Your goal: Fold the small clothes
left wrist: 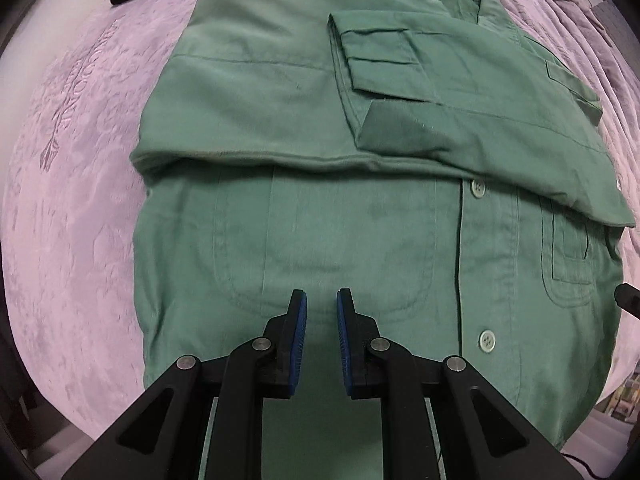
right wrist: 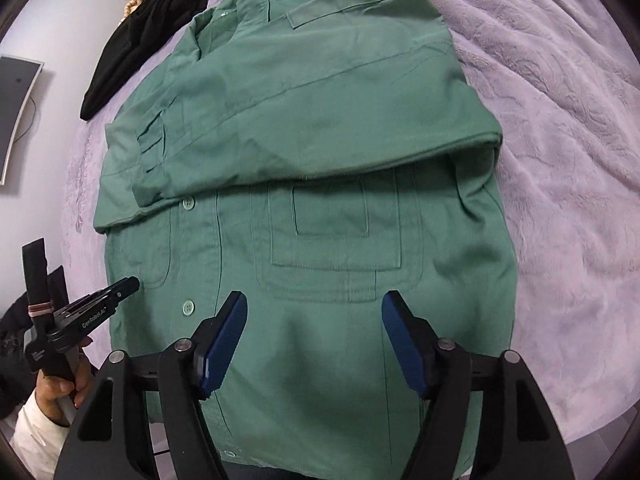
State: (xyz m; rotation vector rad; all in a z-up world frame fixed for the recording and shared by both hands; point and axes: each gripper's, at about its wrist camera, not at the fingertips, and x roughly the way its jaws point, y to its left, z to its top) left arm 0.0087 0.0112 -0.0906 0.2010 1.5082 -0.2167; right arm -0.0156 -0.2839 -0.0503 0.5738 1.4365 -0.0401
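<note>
Both sleeves lie folded across the green cotton button-up shirt (left wrist: 360,232), so the left gripper (left wrist: 322,300), jaws nearly together and empty, and the right gripper (right wrist: 314,300), jaws spread and empty, hover over its lower half, likely for the next fold.

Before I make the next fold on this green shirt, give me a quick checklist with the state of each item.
1. Left tool empty: ok, narrow gap, nothing between the pads.
2. Right tool empty: ok, jaws wide, clear of the cloth.
3. Both sleeves folded across the green shirt: ok.
4. Lower half of the shirt lying flat: ok.
5. Black garment clear of the shirt: ok in the right wrist view.
6. Bottom hem straight: cannot tell, hidden behind the tools.
</note>
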